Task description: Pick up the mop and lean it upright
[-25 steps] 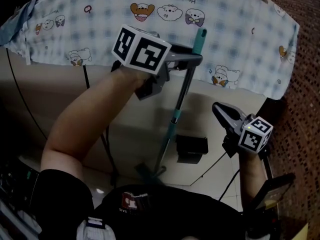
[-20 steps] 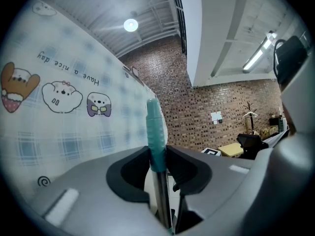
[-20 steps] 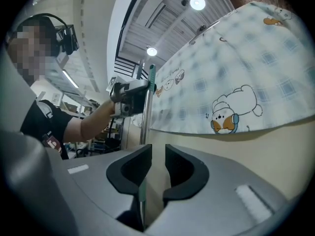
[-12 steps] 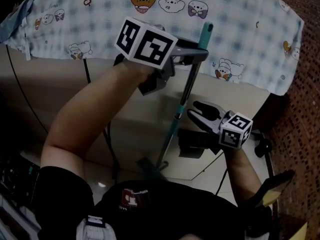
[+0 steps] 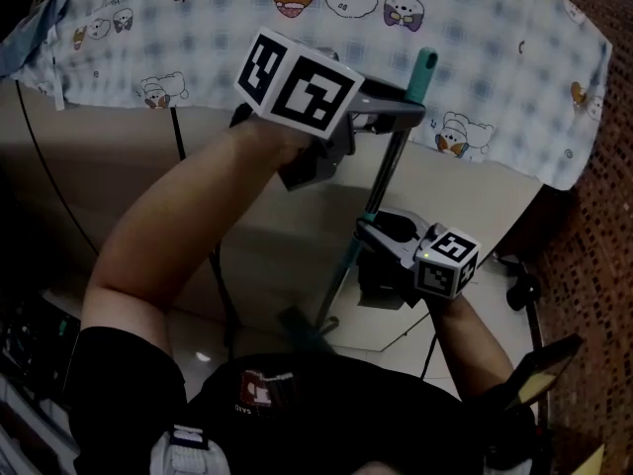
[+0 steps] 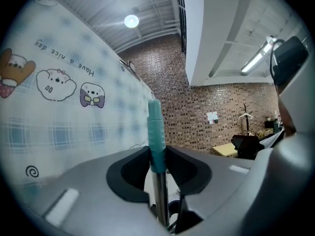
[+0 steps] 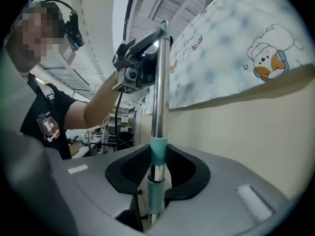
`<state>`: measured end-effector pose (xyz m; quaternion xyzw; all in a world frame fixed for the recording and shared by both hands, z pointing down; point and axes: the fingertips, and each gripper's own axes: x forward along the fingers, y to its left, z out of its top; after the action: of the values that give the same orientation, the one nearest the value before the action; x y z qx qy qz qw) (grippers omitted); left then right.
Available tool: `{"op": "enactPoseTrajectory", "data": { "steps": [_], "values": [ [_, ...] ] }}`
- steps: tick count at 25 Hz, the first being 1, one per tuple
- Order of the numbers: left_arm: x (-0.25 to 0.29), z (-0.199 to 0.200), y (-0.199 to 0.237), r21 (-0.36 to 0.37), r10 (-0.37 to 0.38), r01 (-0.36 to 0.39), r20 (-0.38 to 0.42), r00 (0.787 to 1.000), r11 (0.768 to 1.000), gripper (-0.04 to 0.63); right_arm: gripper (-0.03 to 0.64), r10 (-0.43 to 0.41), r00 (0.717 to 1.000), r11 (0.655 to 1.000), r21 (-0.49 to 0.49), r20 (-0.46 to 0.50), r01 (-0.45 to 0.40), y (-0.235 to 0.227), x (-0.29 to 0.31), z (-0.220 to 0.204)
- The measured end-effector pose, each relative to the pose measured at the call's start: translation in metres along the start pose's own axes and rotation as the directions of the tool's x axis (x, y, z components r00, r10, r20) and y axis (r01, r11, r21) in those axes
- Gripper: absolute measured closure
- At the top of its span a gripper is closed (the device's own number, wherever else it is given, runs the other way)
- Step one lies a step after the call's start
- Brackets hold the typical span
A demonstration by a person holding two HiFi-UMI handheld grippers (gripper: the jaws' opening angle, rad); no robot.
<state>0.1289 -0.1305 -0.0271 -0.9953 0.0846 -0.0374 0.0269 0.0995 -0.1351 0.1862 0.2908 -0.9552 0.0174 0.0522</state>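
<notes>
Both grippers are clamped on the mop (image 5: pixel 388 171). The left gripper (image 5: pixel 401 117) is shut just under the teal end grip, by the lower edge of the patterned cloth (image 5: pixel 148 57). The right gripper (image 5: pixel 371 231), whose jaws have just been closing, is pressed on a teal collar further below the cloth. The slim chromed pole is held nearly upright.

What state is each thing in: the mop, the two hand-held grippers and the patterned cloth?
mop: near upright, gripped in two places.
left hand-held gripper: shut on the mop's teal top grip.
right hand-held gripper: jaws have just been closing, now shut on the mop's pole lower down.
patterned cloth: hanging spread out behind the mop.
</notes>
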Motion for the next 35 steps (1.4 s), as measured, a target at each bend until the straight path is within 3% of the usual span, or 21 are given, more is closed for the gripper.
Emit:
{"op": "enactPoseTrajectory", "data": {
  "steps": [7, 11, 14, 18, 21, 24, 26, 29, 31, 35],
  "values": [
    [-0.034, -0.053, 0.001, -0.043, -0.007, 0.009, 0.051, 0.999, 0.999, 0.466, 0.505, -0.018, 0.998, 0.999, 0.031, -0.055, 0.019, -0.004, 0.004, -0.043],
    [-0.074, -0.126, 0.015, -0.058, 0.073, -0.066, 0.124, 0.990, 0.996, 0.471, 0.505, -0.023, 0.997, 0.999, 0.036, -0.079, 0.026, -0.006, 0.006, -0.069],
    [-0.103, -0.207, 0.019, -0.104, 0.105, -0.088, 0.169, 0.980, 0.991, 0.554, 0.505, -0.022, 0.996, 0.999, 0.033, -0.091, 0.025, -0.007, 0.013, -0.095],
    [-0.135, -0.331, 0.014, -0.310, 0.228, -0.166, 0.176, 0.957, 0.936, 0.586, 0.505, -0.010, 0.992, 0.998, 0.057, -0.128, 0.017, 0.007, 0.022, -0.143],
    [-0.146, -0.407, -0.005, -0.391, 0.303, -0.229, 0.139, 0.943, 0.891, 0.591, 0.505, 0.008, 0.989, 0.997, 0.076, -0.151, 0.004, 0.016, 0.027, -0.181],
    [-0.152, -0.467, -0.021, -0.372, 0.338, -0.300, 0.037, 0.941, 0.878, 0.591, 0.505, 0.029, 0.985, 0.996, 0.090, -0.169, -0.014, 0.020, 0.031, -0.219],
    [-0.158, -0.507, -0.024, -0.343, 0.370, -0.361, -0.040, 0.928, 0.867, 0.594, 0.505, 0.033, 0.981, 0.994, 0.109, -0.190, -0.012, 0.019, 0.033, -0.248],
    [-0.167, -0.555, -0.030, -0.413, 0.416, -0.430, -0.129, 0.900, 0.803, 0.594, 0.503, 0.034, 0.973, 0.989, 0.147, -0.227, -0.001, 0.023, 0.035, -0.292],
    [-0.169, -0.577, -0.043, -0.464, 0.412, -0.438, -0.163, 0.897, 0.770, 0.594, 0.503, 0.042, 0.967, 0.985, 0.170, -0.252, 0.001, 0.030, 0.036, -0.317],
    [-0.160, -0.607, -0.060, -0.496, 0.367, -0.411, -0.190, 0.911, 0.765, 0.594, 0.503, 0.064, 0.954, 0.980, 0.199, -0.292, -0.005, 0.036, 0.046, -0.366]
  ]
}}
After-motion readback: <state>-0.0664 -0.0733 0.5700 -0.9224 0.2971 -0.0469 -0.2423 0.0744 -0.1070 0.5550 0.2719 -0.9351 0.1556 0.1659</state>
